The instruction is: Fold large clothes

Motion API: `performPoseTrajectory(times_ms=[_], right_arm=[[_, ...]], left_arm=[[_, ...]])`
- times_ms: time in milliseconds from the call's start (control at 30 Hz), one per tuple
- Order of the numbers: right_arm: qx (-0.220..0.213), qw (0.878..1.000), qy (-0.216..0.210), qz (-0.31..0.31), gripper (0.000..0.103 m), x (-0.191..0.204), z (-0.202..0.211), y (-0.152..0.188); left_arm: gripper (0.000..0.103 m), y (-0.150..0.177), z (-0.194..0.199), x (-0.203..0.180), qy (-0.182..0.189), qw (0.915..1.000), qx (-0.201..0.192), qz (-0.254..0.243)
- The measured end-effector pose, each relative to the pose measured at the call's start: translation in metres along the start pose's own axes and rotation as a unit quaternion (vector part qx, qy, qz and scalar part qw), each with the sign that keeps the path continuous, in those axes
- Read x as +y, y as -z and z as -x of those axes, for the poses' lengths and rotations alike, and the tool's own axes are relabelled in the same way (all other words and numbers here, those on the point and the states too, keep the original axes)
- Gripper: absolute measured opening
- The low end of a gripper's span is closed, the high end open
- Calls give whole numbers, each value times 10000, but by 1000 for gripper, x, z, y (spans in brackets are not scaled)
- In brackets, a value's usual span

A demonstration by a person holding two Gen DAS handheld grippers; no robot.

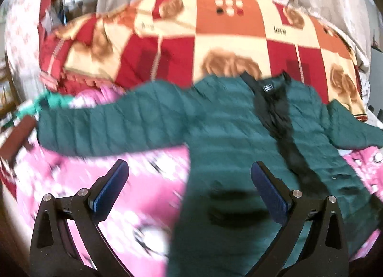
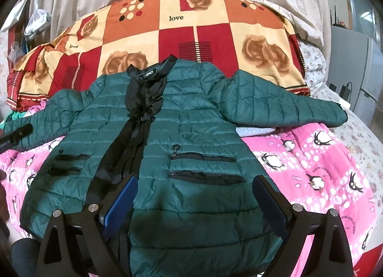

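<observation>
A dark green quilted puffer jacket (image 2: 189, 138) with a black front placket lies flat and face up on a pink penguin-print blanket (image 2: 318, 171), collar toward twelve o'clock against a red, orange and cream rose-patterned quilt (image 2: 191, 35), one sleeve stretched toward nine o'clock and the other toward three. The right gripper (image 2: 195, 195) is spread wide and released, hovering over the jacket's hem at six o'clock of its view, its blue pads apart and holding nothing. The left gripper (image 1: 190, 181), blurred, is likewise open and empty, straddling the jacket's side edge where green fabric meets the pink blanket at six o'clock.
</observation>
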State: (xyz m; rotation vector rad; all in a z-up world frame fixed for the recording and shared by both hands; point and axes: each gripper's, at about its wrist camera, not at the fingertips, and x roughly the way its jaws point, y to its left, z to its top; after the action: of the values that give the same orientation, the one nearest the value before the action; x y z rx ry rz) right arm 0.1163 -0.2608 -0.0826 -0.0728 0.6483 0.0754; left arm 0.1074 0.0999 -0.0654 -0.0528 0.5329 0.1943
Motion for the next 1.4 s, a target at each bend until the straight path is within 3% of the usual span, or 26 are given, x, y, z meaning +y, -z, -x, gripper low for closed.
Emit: performPoseTrajectory(times_ms=[67, 133, 300, 367, 500, 633, 700, 767, 967, 1100, 1167, 1200, 1233, 1267, 1400], right_arm=[[-58, 10000, 16, 23, 95, 1, 3, 0], [-84, 10000, 12, 51, 95, 3, 5, -1], [-15, 10000, -31, 33, 95, 2, 3, -2], [-27, 10000, -42, 13, 95, 1, 4, -2], [-64, 10000, -31, 0, 95, 2, 4, -2], [66, 9999, -93, -75, 95, 0, 0, -2], [175, 9996, -137, -173, 95, -3, -4, -2], [265, 9991, -175, -270, 95, -6, -8, -1], [423, 9980, -211, -429, 95, -9, -15, -1], [487, 9979, -210, -379, 95, -7, -18, -1], [482, 9979, -194, -397, 95, -8, -17, 0], [477, 9978, -184, -412, 95, -9, -17, 0], [473, 9978, -181, -419, 95, -9, -17, 0], [470, 9978, -177, -424, 95, -9, -17, 0], [435, 9982, -159, -382, 95, -8, -15, 0]], left_arm=[[102, 2, 1, 13, 83, 9993, -228, -281], [103, 5, -2, 26, 235, 9987, -157, -418], [103, 12, -33, 86, 528, 9976, 404, 207], [102, 17, -51, 123, 462, 9942, 699, 674], [102, 24, -77, 207, 591, 9765, 780, 1920], [102, 37, -90, 285, 556, 9470, 373, 3141], [102, 38, -90, 309, 325, 9411, 167, 3362], [102, 38, -93, 325, 122, 9434, -7, 3314], [102, 25, -118, 324, 300, 9563, 64, 2909], [101, 13, -133, 334, 195, 9556, 24, 2942], [80, 4, -141, 333, -15, 9562, 137, 2924], [47, 3, -143, 333, -47, 9548, 229, 2964], [26, 3, -146, 335, 21, 9512, 377, 3064], [25, 1, -147, 334, 15, 9483, 482, 3137], [20, -14, -127, 318, 86, 9551, 275, 2949]])
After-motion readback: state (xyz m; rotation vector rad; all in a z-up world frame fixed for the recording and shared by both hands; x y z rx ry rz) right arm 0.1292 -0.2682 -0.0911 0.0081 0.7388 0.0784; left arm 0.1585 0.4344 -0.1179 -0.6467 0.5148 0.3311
